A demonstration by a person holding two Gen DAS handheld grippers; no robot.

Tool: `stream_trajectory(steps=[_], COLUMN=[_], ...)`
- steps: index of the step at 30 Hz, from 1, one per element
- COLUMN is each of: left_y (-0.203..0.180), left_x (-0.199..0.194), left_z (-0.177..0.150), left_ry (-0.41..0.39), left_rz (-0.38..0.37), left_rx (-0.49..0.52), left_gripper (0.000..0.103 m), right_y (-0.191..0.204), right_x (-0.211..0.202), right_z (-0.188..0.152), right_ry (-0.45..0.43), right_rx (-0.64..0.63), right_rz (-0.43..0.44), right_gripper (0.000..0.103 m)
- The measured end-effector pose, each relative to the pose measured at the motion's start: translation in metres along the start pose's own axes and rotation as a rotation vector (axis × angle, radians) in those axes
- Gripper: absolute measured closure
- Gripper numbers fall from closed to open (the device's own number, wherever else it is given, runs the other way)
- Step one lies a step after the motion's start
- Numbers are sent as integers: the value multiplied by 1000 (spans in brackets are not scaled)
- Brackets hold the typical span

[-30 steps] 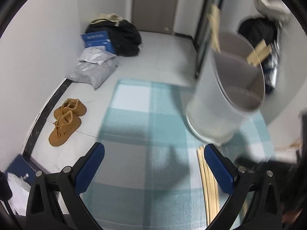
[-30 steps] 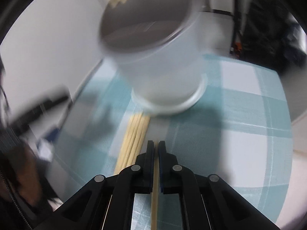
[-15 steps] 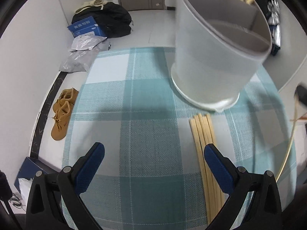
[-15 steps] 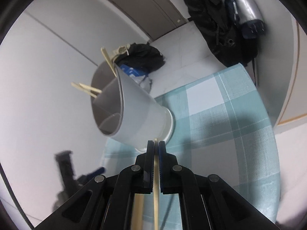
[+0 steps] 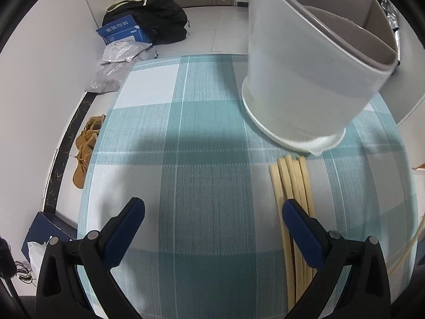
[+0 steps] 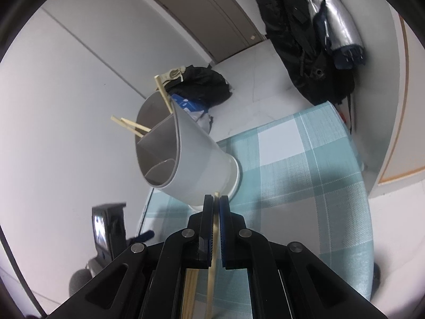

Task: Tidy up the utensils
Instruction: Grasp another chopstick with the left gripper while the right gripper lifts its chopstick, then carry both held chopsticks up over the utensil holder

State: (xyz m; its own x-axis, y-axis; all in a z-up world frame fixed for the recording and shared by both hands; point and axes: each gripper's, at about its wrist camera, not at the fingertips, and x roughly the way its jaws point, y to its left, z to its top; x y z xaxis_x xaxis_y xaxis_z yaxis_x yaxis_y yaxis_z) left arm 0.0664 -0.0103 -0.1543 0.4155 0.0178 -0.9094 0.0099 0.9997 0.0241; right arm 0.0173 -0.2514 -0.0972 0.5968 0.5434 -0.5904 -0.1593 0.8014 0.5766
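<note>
Lifted off the counter [image 5: 212, 186] since earlier: right claw [image 6: 215, 204] pinched on one chopstick [image 6: 212, 279], aimed toward holder [image 6: 191, 159]; left claw [image 5: 212, 210] wide over remaining chopsticks [image 5: 290, 183].

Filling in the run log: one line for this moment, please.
right gripper: shut on chopstick | left gripper: open, empty | holder: upright, chopsticks inside | loose chopsticks: on table

The left wrist view looks steeply down, close over the teal checked tablecloth [image 5: 207, 186]. The right looks shallower toward the door. Both share the grey divided plastic holder [image 5: 305, 79] [image 6: 191, 164], at one o'clock left, eleven o'clock right.
</note>
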Motion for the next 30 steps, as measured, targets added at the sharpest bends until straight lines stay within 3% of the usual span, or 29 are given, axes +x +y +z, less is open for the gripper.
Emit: stream_trajectory(steps=[4,6,9,11,13,19,23,30], left_y=[-10,-14,-16,-19,-20,-16,-7,-1], left_x=[2,-1,-2,-4,-4,-7,-37,-107], left_z=[5,6,8,9,10,13,11,-7], left_ry=[12,-4,5,12,25,23,-85,-310], left_rz=[-31,-20,-67,-67,-86,-117,-188,-248], left_rx=[37,59,48,39,28,-34,-96,-126], left_gripper=[25,31,59,85,97,100,100,100], right_y=[2,2,2,2,4,10,23,56], right_x=[-1,-3,-5,-6,-8,-11,-21,-37], right_z=[-2,-2,-2,-1,-1,-2,-6,-20], right_ry=[-2,-5,-12,-17,-22,-44,-86,-169], right_rx=[-18,-17,-15,-19,-25,-49,-93,-214], right_rz=[-8,-10,-10,-11,-13,-31,-37,-50], right_gripper=[100,100,99,100,99,100,100,100])
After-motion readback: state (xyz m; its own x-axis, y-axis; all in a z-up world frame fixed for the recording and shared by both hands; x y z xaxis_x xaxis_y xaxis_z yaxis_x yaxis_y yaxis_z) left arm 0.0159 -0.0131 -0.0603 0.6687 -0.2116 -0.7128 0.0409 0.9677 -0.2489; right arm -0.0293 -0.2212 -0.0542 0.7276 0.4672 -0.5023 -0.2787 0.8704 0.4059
